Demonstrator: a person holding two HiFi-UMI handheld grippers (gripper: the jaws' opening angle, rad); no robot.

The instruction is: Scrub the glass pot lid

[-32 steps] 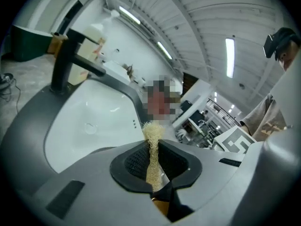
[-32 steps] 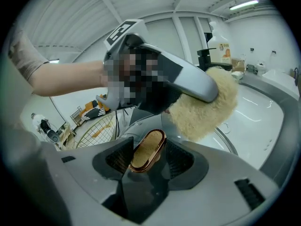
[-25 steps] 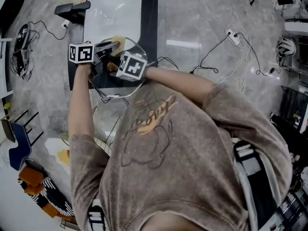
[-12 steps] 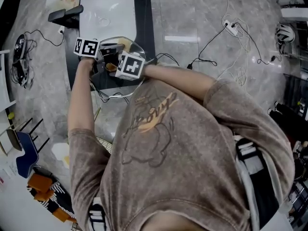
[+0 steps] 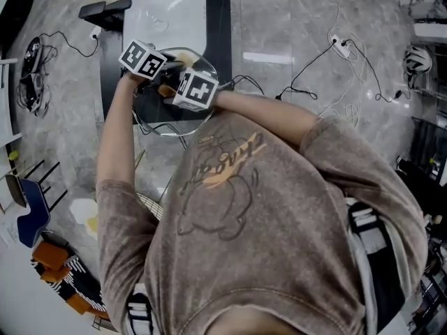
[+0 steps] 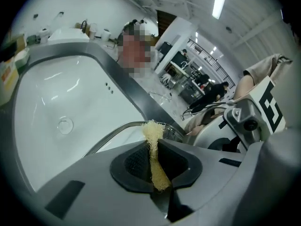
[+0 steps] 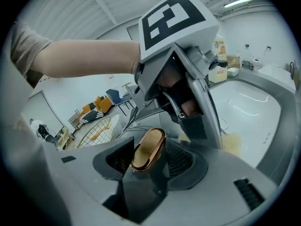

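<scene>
Glass pot lid [image 5: 166, 116] sits under both grippers, beside the sink [image 5: 164, 9], with the right gripper [image 7: 149, 163] clamped on its bronze knob [image 7: 149, 147], which stands between the pads. I'd say that's the right hold: the glass is stiff, fairly heavy, likely slick when wet and chippable, and its thin metal rim [image 6: 113, 131] offers little purchase. Left gripper [image 6: 156, 167] is pinched tight on a thin, soft yellow scrub pad [image 6: 151, 134], its tip poking past the fingers just short of that rim. The lid looks clear; I can't tell if it's dirty.
</scene>
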